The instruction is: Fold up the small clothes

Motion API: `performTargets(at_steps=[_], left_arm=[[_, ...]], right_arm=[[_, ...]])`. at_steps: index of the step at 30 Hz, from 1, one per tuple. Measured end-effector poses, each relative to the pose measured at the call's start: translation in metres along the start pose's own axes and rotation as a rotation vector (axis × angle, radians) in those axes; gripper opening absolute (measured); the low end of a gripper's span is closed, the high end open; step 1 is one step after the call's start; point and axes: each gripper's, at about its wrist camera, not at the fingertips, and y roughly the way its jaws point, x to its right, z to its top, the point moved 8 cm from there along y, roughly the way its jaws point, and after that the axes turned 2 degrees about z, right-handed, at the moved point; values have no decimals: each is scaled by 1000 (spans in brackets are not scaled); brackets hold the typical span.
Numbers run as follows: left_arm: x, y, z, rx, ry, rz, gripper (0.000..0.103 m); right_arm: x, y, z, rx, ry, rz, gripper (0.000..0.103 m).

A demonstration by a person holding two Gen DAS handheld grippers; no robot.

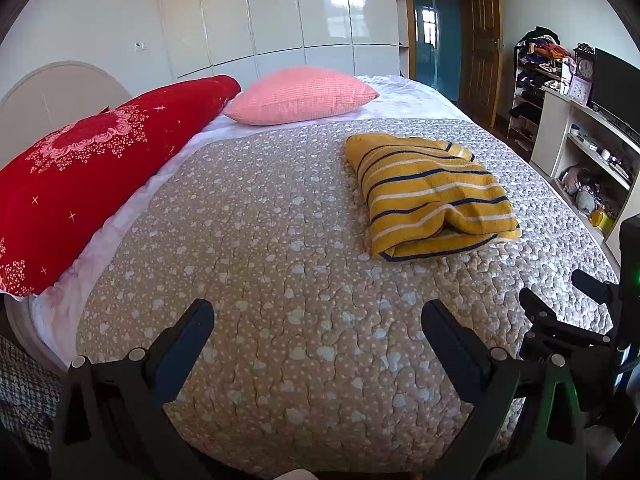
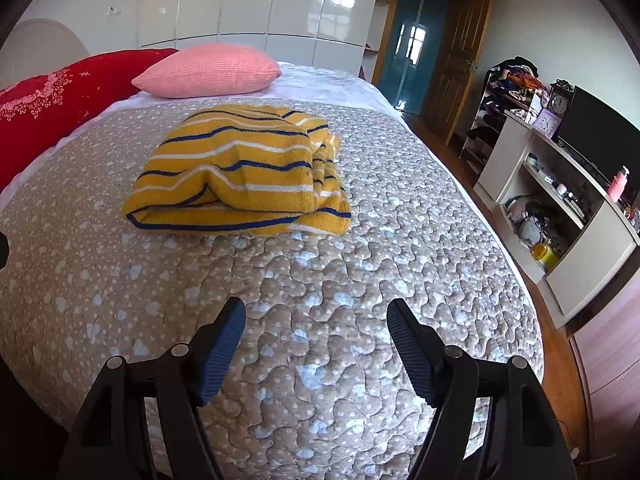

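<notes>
Folded striped garment [image 2: 240,176] beyond spread jaws

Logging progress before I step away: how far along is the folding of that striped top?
Looks done: the yellow striped garment lies folded in a compact bundle on the quilt. In hand: nothing; left gripper and right gripper are open, apart from it. No other clothes visible on the bed.

Bright, even daylight — window glare on the glossy wardrobe doors [image 1: 280,4]; sharp focus, heavy fisheye bending, dark corners.
</notes>
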Motion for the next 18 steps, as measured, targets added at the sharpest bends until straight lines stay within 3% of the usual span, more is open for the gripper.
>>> performTargets(at_steps=[18], left_arm=[[0, 13, -9, -53, -20, -28, 103]], right_arm=[[-2, 8, -7, -30, -3, -1, 79]])
